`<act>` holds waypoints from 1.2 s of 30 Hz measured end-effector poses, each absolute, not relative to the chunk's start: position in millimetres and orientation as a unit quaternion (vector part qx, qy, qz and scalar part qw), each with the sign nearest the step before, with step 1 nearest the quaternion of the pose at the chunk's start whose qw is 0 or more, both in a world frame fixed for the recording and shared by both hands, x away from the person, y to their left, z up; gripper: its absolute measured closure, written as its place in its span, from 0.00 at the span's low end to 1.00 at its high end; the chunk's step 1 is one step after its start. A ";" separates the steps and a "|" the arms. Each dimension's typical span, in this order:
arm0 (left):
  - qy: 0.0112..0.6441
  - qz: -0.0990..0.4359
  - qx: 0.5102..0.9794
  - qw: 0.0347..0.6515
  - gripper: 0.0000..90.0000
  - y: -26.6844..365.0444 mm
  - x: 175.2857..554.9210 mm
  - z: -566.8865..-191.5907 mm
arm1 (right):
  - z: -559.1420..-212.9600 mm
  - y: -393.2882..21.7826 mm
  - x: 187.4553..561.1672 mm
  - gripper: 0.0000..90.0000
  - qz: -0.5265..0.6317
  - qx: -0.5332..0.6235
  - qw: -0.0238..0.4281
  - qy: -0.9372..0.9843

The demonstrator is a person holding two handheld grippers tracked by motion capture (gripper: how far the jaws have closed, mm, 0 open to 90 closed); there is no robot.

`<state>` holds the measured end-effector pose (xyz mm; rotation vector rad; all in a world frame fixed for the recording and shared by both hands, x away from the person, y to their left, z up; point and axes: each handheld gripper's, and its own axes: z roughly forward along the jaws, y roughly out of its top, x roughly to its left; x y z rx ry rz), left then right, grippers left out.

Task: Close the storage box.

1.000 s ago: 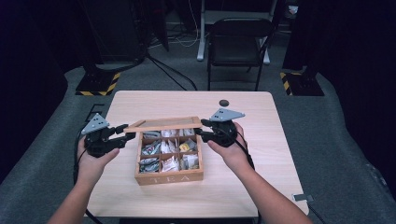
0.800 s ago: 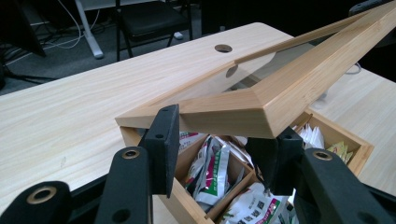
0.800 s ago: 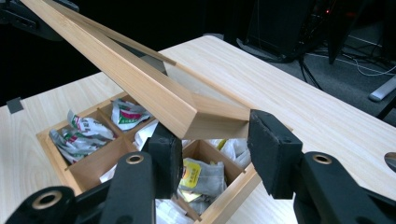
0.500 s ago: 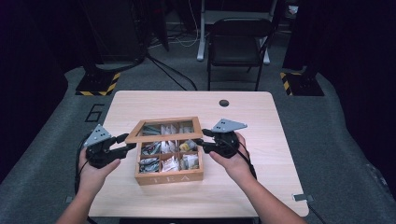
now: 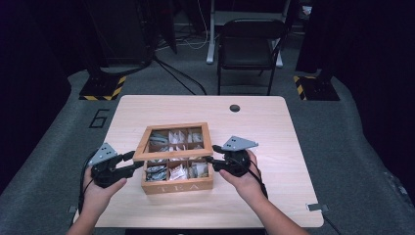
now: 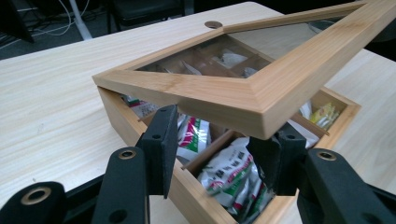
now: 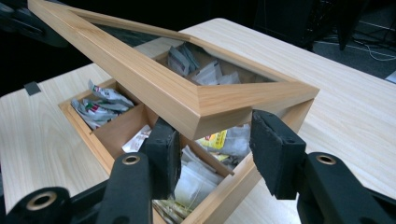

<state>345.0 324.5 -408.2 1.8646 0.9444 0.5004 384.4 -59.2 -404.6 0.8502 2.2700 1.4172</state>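
— Looking at the desk (image 5: 274,127), where is the tea box (image 5: 177,185)?
— Near the front edge, its glass-paned lid (image 5: 173,142) half raised.
— And the left tongs (image 5: 138,162)?
— At the lid's front left corner, jaws straddling it, just been widening; whether the pads press, I cannot tell.
— The right tongs (image 5: 209,160)?
— At the front right corner, likewise unclear.

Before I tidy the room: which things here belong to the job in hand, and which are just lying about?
In the job:
tea box
glass-paned lid
tea sachets
left tongs
right tongs

Lying about:
folding chair
floor cables
table's cable hole
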 end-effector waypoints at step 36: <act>0.381 0.190 0.771 0.474 0.57 324.8 324.9 -436.4 | -435.3 -60.3 363.7 0.56 0.493 0.312 0.134 0.801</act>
